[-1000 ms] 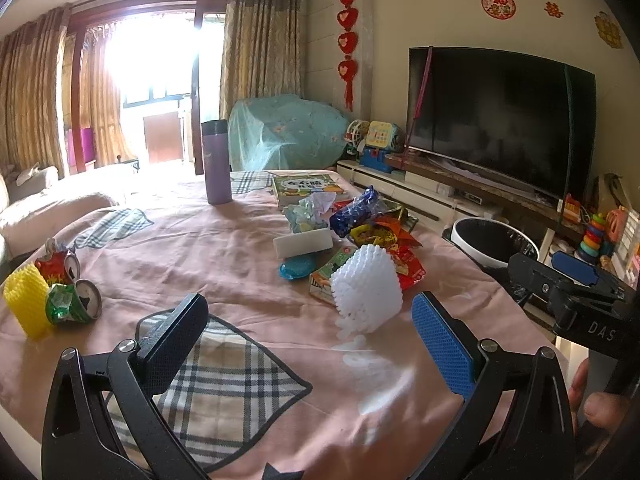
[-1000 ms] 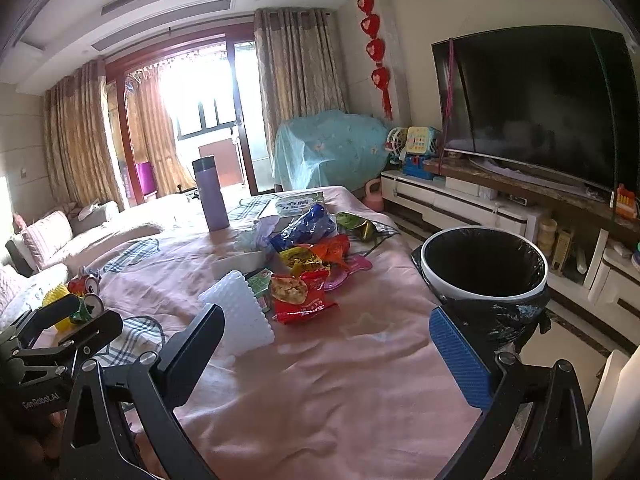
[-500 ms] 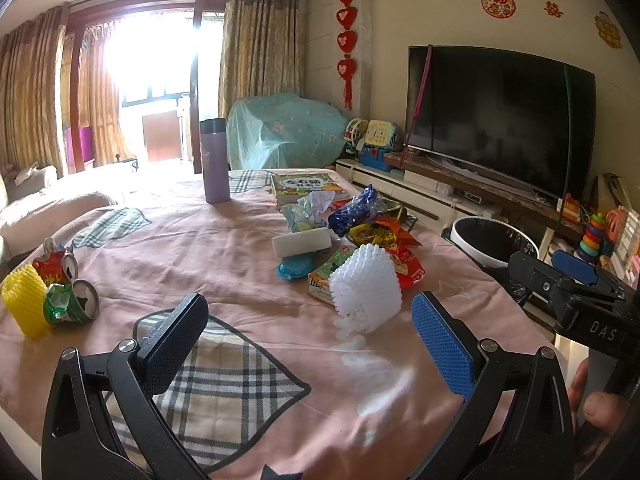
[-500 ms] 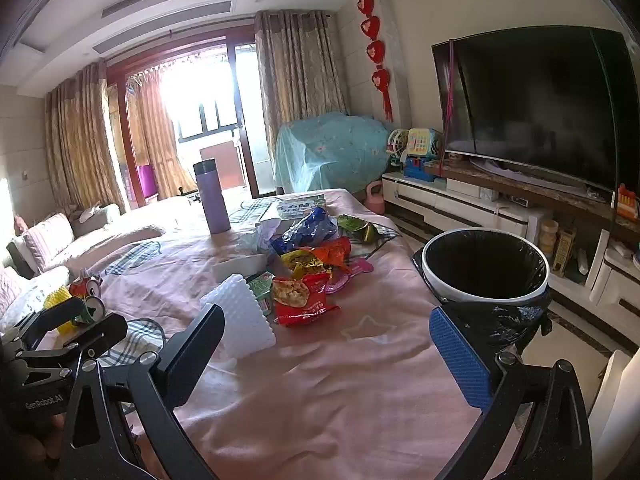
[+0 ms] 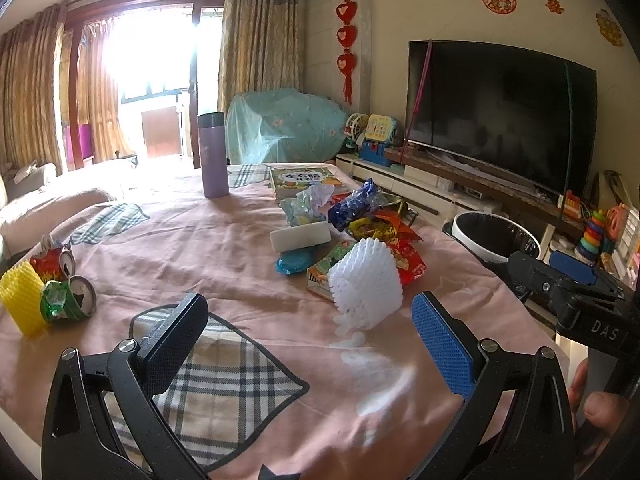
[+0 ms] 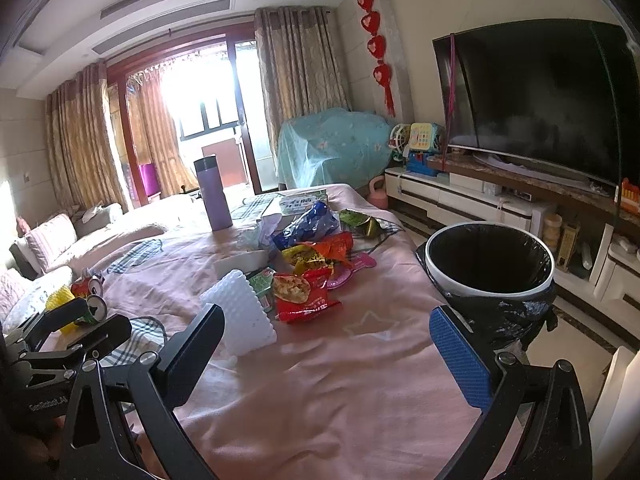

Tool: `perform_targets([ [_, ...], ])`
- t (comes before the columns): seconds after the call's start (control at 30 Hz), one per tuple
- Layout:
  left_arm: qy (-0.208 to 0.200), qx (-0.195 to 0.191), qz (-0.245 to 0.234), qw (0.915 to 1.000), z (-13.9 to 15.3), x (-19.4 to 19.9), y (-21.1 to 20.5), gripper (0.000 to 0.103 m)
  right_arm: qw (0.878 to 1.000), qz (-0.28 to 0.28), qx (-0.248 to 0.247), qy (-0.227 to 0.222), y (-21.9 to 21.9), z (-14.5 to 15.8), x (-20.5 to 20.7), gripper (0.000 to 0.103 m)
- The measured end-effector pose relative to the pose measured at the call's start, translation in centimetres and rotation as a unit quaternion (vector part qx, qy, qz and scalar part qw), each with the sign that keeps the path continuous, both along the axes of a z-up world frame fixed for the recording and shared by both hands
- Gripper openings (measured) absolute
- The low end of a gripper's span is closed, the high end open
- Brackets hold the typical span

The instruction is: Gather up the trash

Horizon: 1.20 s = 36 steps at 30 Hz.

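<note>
Between the spread, empty jaws of the left gripper (image 5: 308,340) lies pink cloth and a plaid mat (image 5: 224,380), with a white foam net (image 5: 366,284) just ahead of them. The right gripper (image 6: 326,354) is likewise wide apart and holds nothing above the pink-covered bench (image 6: 360,380). Beyond the foam net, snack wrappers (image 6: 306,276) sit heaped at mid-bench, touching one another, with a blue bag (image 6: 308,224) and a crumpled tissue (image 5: 316,200) behind. Crushed cans (image 5: 66,284) and a yellow foam net (image 5: 22,300) rest near the left edge, well apart from the heap. A purple flask (image 5: 214,156) stands upright at the far side. Off the right edge stands a black-lined bin (image 6: 488,264). Behind it are a television (image 6: 540,100), curtains and a glaring window. What the bin contains is lost in shadow.
</note>
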<state>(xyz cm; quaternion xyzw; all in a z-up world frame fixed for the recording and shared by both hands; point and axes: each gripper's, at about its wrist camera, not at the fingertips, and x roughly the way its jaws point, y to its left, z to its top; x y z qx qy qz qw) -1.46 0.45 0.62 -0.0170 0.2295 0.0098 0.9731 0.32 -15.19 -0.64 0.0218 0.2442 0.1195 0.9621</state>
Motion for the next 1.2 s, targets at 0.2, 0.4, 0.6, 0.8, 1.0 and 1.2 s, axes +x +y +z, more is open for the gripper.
perform_targets([
  [0.2, 0.019, -0.012, 0.001, 0.9998, -0.6, 1.0, 0.7, 0.103, 1.000, 0.007, 0.001, 0.014, -0.2, -0.3, 0.9, 0.103],
  [0.4, 0.038, -0.020, -0.009, 0.9990, -0.8, 2.4, 0.9, 0.103, 0.999, 0.033, 0.002, 0.037, 0.1, -0.9, 2.5, 0.103],
  [0.6, 0.060, -0.040, -0.026, 0.9971, -1.2, 4.6, 1.1, 0.103, 0.996, 0.046, 0.024, 0.068, -0.5, -1.6, 5.3, 0.101],
  [0.8, 0.076, -0.046, -0.038, 0.9953, -1.7, 6.9, 0.6, 0.103, 0.992, 0.055, 0.036, 0.110, -0.7, -2.5, 8.8, 0.084],
  [1.0, 0.103, -0.039, -0.053, 0.9925, -3.0, 9.7, -0.2, 0.098, 0.984, 0.075, 0.042, 0.159, 0.2, -4.3, 12.3, 0.066],
  [1.2, 0.127, -0.054, -0.071, 0.9879, -4.4, 11.6, -0.3, 0.078, 0.973, 0.095, 0.042, 0.205, 1.5, -6.6, 14.9, 0.047],
])
